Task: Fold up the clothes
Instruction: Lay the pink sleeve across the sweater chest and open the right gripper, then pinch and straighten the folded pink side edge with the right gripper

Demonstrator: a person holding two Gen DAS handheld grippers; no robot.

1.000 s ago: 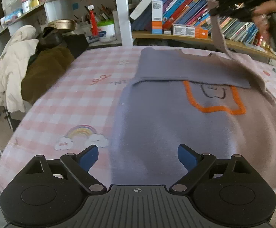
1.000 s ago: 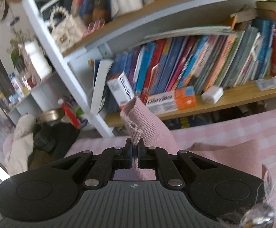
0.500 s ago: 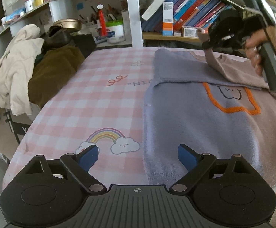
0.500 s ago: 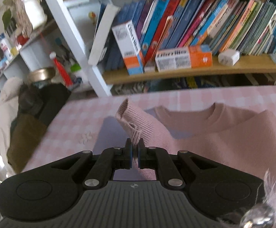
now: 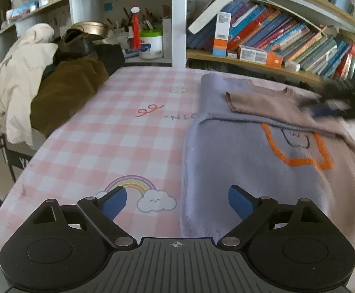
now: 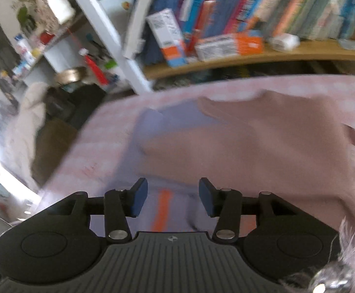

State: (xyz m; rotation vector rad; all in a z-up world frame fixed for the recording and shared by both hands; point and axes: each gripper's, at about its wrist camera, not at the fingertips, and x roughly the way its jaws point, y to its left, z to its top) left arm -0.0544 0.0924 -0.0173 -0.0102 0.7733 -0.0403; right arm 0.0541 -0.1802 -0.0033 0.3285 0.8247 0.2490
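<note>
Two-tone knitted sweater, lilac and dusty pink with an orange outline stitched on the chest (image 5: 250, 151), spread flat on the right half of a worktop covered in a pink-and-white checked cloth printed with a rainbow and cloud (image 5: 118, 131). Its lilac sleeve folded across the upper chest, and the pink sleeve (image 5: 255, 100) laid over that, cuff pointing left and lying loose on the fabric. Left hand-held gripper (image 5: 177, 204) low at the near edge, blue pads wide apart, one over the checked cloth and the other over the sweater's lilac hem, nothing between them. Right hand-held gripper (image 6: 173, 196) just above the chest near the orange stitching, jaws only now parted from the sleeve and standing apart with no cloth between the pads; heavily blurred in both views, seen from the left wrist only as a dark smear at the far right edge. Beyond the worktop, a wooden shelf of leaning colourful books (image 5: 287, 36). To the left, a heap of cream, olive-brown and black garments (image 5: 40, 90).
</note>
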